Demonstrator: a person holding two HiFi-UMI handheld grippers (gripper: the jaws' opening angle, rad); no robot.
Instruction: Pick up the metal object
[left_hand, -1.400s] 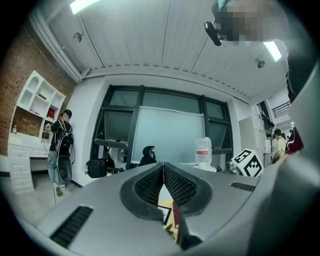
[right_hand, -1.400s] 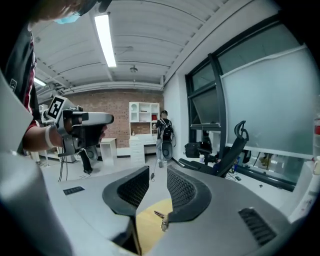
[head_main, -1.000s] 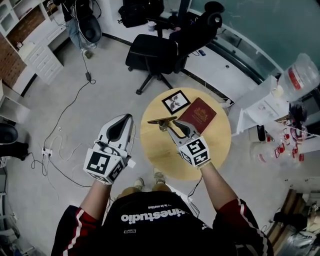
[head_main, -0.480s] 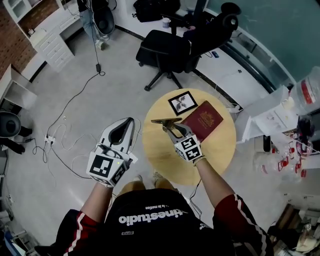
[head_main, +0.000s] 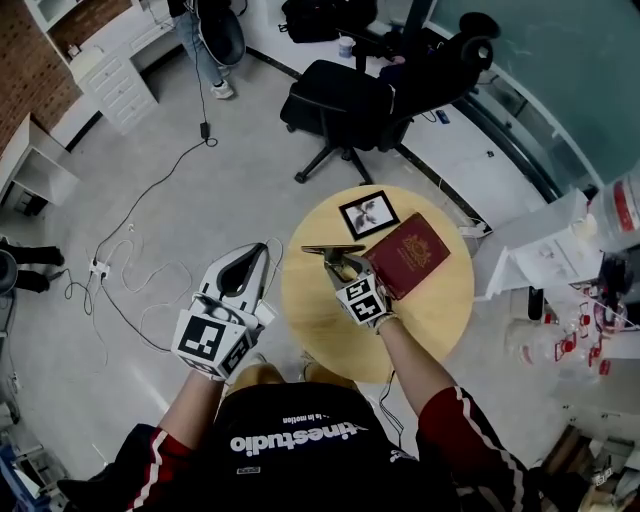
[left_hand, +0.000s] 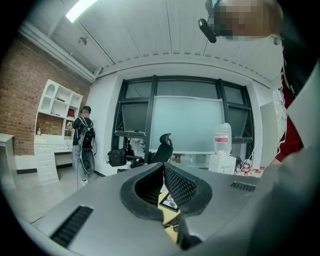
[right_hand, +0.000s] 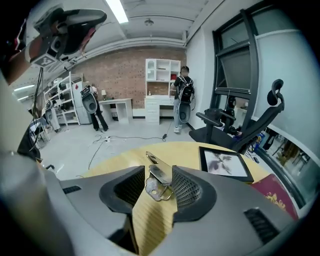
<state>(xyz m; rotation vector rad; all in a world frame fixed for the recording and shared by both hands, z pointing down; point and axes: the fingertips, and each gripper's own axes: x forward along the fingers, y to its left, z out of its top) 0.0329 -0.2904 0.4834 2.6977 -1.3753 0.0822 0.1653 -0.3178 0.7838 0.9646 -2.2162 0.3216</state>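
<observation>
So here's where we're at: the metal object (right_hand: 159, 181) sits right between the jaws of our right gripper (right_hand: 159, 171), which is tipped down over the round wooden table (head_main: 440, 320). In the right gripper view it looks like a hinge-ish plate with a hole in its near end and a longer strip poking out ahead past the jaw tips. Those jaws have just been opening and they stand apart now. There's a clear strip of tabletop between the left pad and the piece, while the piece leans against the ribbed right pad. So we'd call that let go, not clamped. Whether the piece lies fully flat on the wood, we honestly can't tell.

From the head view, the metal object (head_main: 333, 249) shows as a thin bar running leftward from the tip of the right gripper (head_main: 340, 264). It's on the left half of the table, just beside the corner of the red passport (head_main: 410, 255). The small framed picture (head_main: 368, 213) lies further back, a bit apart from both.

Our left gripper (head_main: 262, 247) hangs off the table's left side over the floor, well apart from the metal object. In its own view the left gripper (left_hand: 163, 166) has its tips together with nothing between them, so it's closed and empty.
</observation>
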